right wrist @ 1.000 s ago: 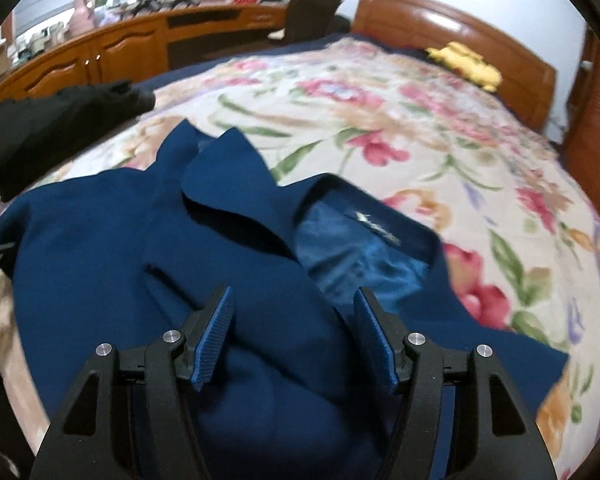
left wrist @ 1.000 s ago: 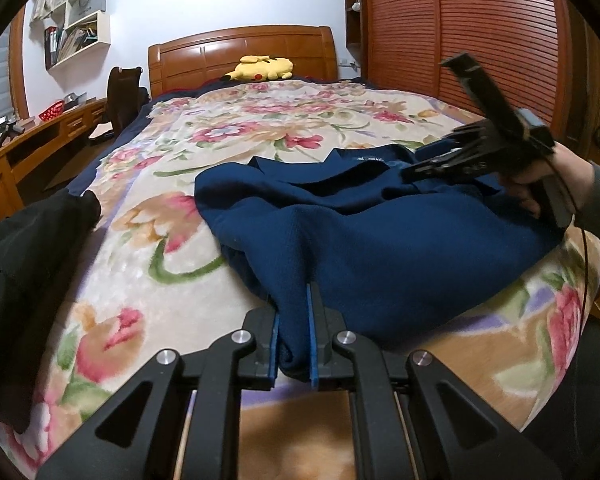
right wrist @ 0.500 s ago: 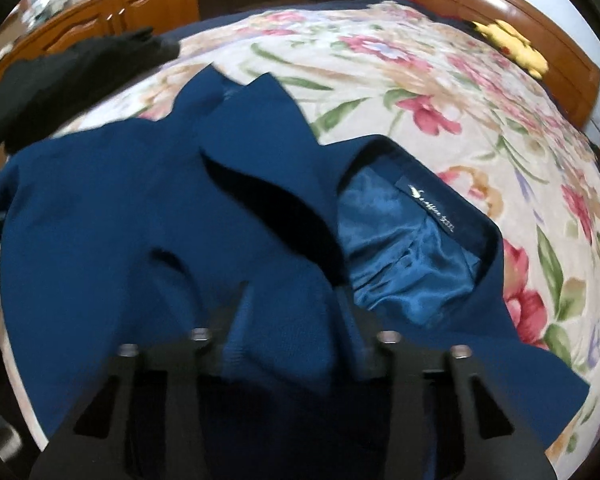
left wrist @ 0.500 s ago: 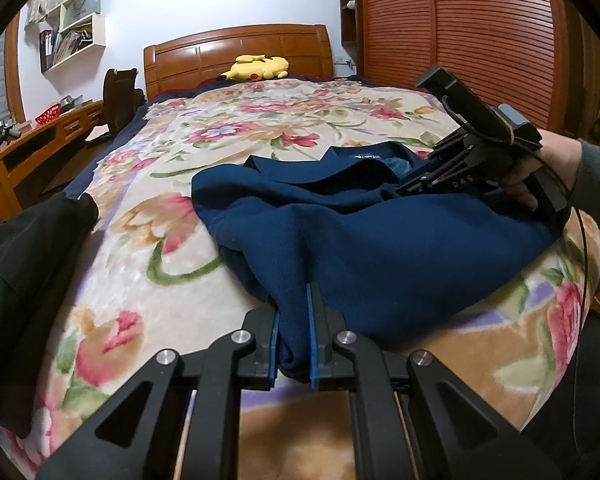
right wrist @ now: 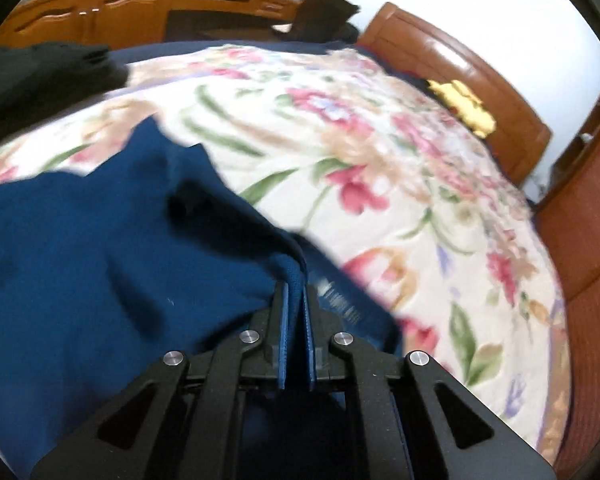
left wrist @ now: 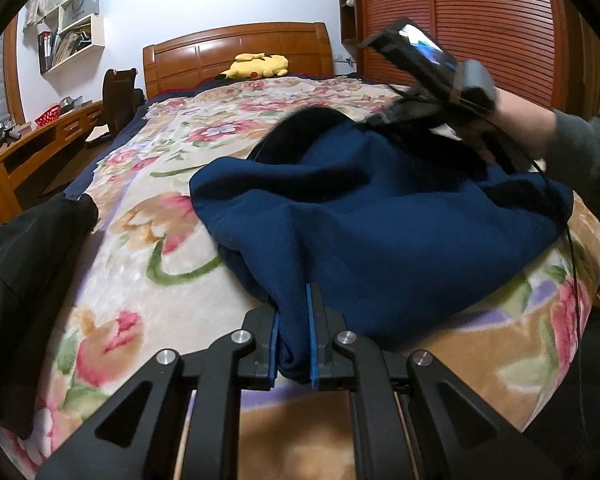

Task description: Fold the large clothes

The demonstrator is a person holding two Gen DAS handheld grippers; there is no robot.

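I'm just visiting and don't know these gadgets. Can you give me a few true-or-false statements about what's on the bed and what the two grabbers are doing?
1. Both grippers pinch the blue garment. True: left gripper and right gripper each clamp a fold.
2. A yellow plush toy lies by the headboard. True.
3. The bed cover is plain white. False: the floral blanket has pink flowers.
4. The black garment lies on top of the blue one. False: it lies apart, at the bed's edge.

Matt, fuzzy navy coat (left wrist: 380, 216) cloth lies on a plush floral blanket (left wrist: 148, 240); glossy wooden headboard (left wrist: 236, 46).
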